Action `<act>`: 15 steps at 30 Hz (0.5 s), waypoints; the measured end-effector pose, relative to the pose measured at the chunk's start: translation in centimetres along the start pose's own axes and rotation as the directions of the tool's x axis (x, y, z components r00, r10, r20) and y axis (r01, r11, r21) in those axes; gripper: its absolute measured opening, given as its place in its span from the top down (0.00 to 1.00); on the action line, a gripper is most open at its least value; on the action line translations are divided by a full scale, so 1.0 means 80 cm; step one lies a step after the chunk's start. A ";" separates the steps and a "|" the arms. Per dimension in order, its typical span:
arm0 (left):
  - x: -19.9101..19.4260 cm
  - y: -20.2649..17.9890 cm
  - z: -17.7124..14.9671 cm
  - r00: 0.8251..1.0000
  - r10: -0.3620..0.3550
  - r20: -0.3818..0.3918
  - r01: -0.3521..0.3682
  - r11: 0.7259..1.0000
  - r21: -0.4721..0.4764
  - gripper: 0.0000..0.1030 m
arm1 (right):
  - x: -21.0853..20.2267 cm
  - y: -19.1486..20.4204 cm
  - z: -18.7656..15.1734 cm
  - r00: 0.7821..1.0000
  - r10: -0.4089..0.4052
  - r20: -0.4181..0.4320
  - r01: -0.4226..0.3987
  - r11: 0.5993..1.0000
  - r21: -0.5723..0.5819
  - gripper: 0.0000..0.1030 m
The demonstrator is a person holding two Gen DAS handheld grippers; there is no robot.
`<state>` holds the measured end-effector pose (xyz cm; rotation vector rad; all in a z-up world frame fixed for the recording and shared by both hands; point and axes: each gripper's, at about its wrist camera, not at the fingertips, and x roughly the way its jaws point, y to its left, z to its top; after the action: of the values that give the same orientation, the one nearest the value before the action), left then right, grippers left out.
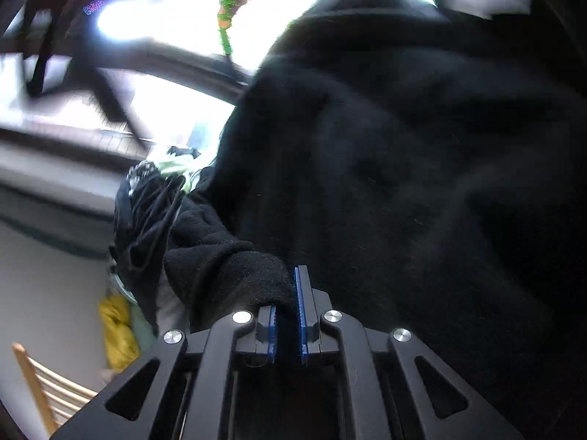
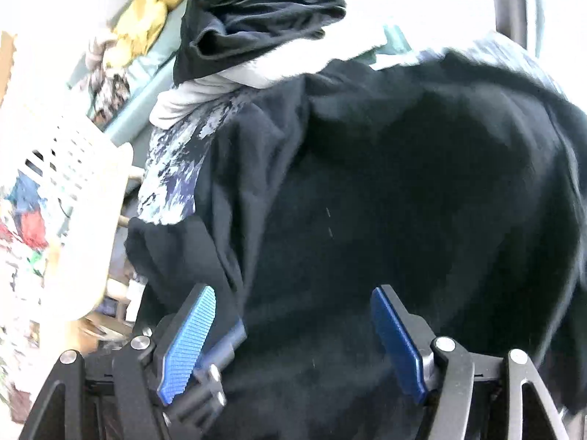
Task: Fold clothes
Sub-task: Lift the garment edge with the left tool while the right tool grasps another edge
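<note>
Black garment (image 1: 403,183): thick, matte, fleece-like knit with a fine nap; large, slack, in broad soft folds. It fills most of the left wrist view and most of the right wrist view (image 2: 403,201).

Left gripper (image 1: 288,315): black plastic frame, round silver bolts, ribbed blue pads. Fingers pressed nearly together, pinching a bunched fold of the black garment; the cloth wraps over the left finger and bulges out just beyond the tips.

Right gripper (image 2: 293,330): same build. Fingers spread wide, blue pads (image 2: 189,341) facing inward. The black garment lies under and between them; whether the pads touch it cannot be told.

Printed cloth (image 2: 172,172): dark with a white and blue speckled pattern, at the garment's left edge.

Dark shiny cloth (image 2: 256,18): thin, crumpled, lying on white cloth (image 2: 190,99).

Yellow cloth (image 2: 146,22): crumpled, well beyond the garment.

Laundry basket (image 2: 73,168): white slotted plastic, coloured clothes inside, left of the garment.

Wooden chair (image 1: 40,392): pale slats, lower left corner.
</note>
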<state>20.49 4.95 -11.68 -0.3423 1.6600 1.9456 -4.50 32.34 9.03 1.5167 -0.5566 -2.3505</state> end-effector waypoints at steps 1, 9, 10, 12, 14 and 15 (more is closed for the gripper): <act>0.004 -0.006 0.001 1.000 0.021 0.000 -0.021 0.999 0.027 0.93 | 0.007 0.008 0.015 1.000 -0.014 -0.012 0.014 1.000 -0.016 0.29; 0.005 -0.018 0.000 0.992 0.116 0.040 -0.119 0.989 0.083 0.94 | 0.090 0.073 0.124 0.947 -0.267 -0.179 0.261 0.964 -0.061 0.29; 0.005 -0.019 0.000 0.991 0.122 0.045 -0.126 0.989 0.084 0.94 | 0.097 0.081 0.135 0.940 -0.289 -0.184 0.282 0.957 -0.063 0.29; 0.006 -0.018 0.000 0.991 0.127 0.052 -0.131 0.989 0.076 0.95 | 0.108 0.093 0.151 0.930 -0.303 -0.206 0.298 0.953 -0.054 0.29; 0.005 -0.017 0.000 0.990 0.128 0.057 -0.131 0.989 0.065 0.95 | 0.123 0.107 0.166 0.912 -0.331 -0.241 0.327 0.943 -0.057 0.28; 0.004 -0.017 0.001 0.990 0.129 0.059 -0.133 0.989 0.062 0.95 | 0.135 0.116 0.172 0.890 -0.378 -0.255 0.368 0.926 -0.089 0.28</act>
<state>20.96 5.19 -12.98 -0.1563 1.7456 1.9702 -21.12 21.68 9.80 2.0355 -0.1605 -2.3358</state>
